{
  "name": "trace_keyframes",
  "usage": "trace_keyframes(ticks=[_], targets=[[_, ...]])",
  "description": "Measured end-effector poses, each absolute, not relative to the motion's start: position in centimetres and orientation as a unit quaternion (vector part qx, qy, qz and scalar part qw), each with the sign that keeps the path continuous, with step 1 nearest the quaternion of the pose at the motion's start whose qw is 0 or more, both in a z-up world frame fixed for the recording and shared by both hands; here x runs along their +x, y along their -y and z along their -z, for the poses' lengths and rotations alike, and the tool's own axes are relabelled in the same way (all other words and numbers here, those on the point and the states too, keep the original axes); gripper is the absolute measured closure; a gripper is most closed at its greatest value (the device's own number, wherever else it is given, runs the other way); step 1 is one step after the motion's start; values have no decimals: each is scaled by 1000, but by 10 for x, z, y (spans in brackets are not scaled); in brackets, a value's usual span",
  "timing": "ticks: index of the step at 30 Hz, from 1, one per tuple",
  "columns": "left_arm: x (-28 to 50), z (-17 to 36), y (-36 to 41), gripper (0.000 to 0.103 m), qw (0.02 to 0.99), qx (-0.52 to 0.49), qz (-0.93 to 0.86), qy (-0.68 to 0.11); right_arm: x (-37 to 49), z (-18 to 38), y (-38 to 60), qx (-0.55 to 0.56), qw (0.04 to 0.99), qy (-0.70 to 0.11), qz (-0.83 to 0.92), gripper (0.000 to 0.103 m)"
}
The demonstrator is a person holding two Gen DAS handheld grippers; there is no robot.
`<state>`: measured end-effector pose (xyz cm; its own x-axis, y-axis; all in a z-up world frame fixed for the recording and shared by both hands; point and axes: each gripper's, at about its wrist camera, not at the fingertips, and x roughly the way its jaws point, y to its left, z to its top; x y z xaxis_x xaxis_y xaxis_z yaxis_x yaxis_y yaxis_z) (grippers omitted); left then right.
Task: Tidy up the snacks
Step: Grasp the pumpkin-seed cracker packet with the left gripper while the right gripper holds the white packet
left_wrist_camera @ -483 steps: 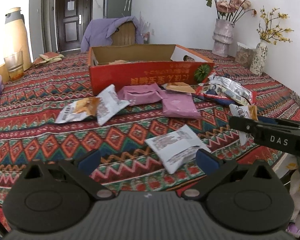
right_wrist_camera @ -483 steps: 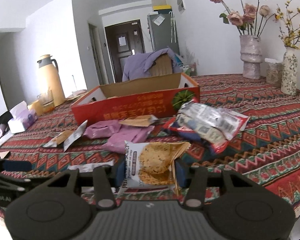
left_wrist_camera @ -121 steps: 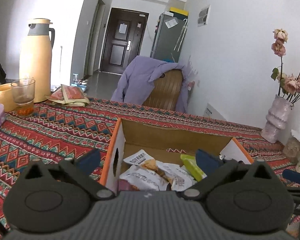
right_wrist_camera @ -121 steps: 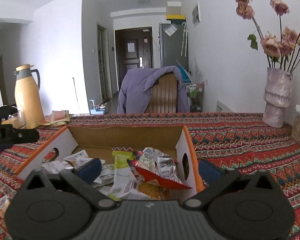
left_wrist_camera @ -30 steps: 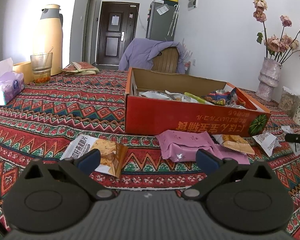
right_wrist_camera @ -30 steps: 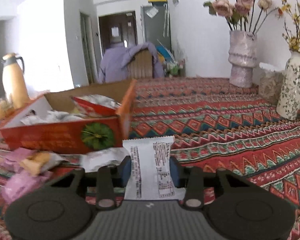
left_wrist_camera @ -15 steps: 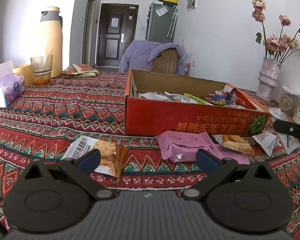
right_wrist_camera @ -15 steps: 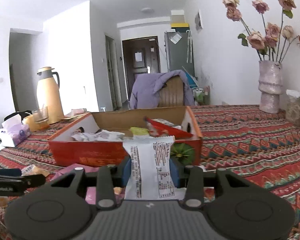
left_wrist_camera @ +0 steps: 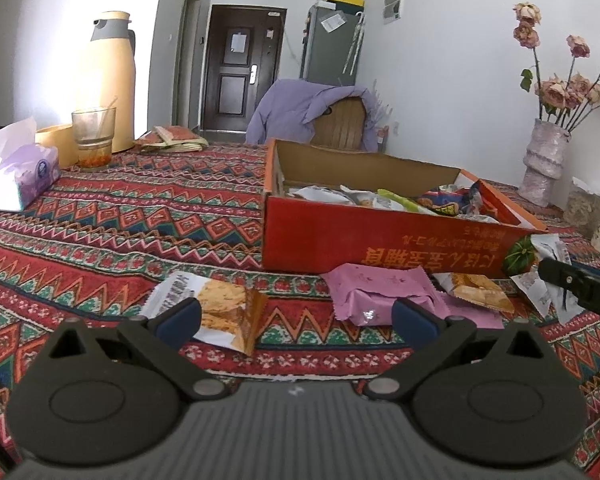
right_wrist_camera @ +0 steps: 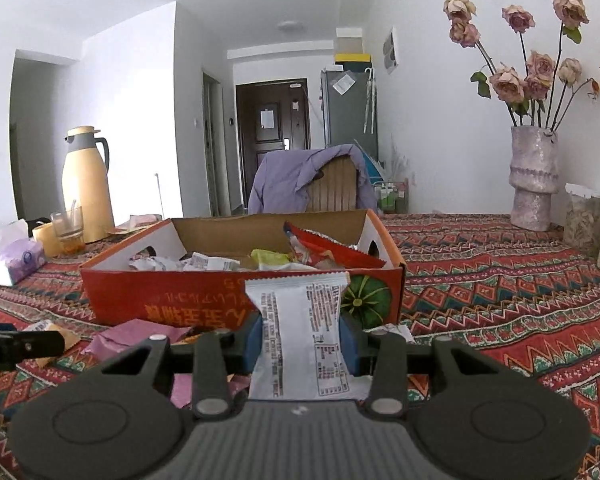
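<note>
A red cardboard box (left_wrist_camera: 380,244) (right_wrist_camera: 172,296) holding several snack packets stands on the patterned tablecloth. My right gripper (right_wrist_camera: 302,340) is shut on a white snack packet (right_wrist_camera: 300,332), held upright just in front of the box's near wall. My left gripper (left_wrist_camera: 296,316) is open and empty, low over the cloth. Ahead of it lie a cracker packet (left_wrist_camera: 216,304), pink packets (left_wrist_camera: 380,288), a small orange packet (left_wrist_camera: 476,288) and a white packet (left_wrist_camera: 536,288). The right gripper's finger (left_wrist_camera: 580,286) shows at the left wrist view's right edge.
A yellow thermos (left_wrist_camera: 110,80), a glass (left_wrist_camera: 94,136) and a tissue pack (left_wrist_camera: 16,176) stand at the far left. Vases with dried flowers (right_wrist_camera: 534,176) line the right wall side. A chair draped in purple cloth (right_wrist_camera: 312,180) is behind the table.
My right gripper has swung left with the white packet, from facing the box's right corner to facing its front. Its finger has come further into the left wrist view. The left gripper kept still.
</note>
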<state>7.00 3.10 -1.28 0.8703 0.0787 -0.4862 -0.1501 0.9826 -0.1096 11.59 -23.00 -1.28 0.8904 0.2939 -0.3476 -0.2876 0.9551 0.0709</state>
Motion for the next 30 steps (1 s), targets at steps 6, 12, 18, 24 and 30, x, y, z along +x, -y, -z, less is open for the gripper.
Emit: trace_keyframes(ticks=[6, 12, 18, 24, 30], targets=[[73, 7, -47, 0, 960, -74, -78, -259, 112, 12, 227, -2, 973, -169, -154, 63], [93, 8, -58, 0, 945, -34, -106, -307, 109, 12, 228, 0, 974, -161, -157, 63], [117, 22, -64, 0, 922, -11, -129, -365, 107, 13, 231, 9, 975, -158, -154, 63], [129, 26, -72, 0, 914, -27, -122, -387, 107, 12, 233, 16, 976, -158, -152, 63], [131, 27, -73, 0, 913, -41, -105, -392, 107, 12, 234, 17, 976, -157, -152, 63]])
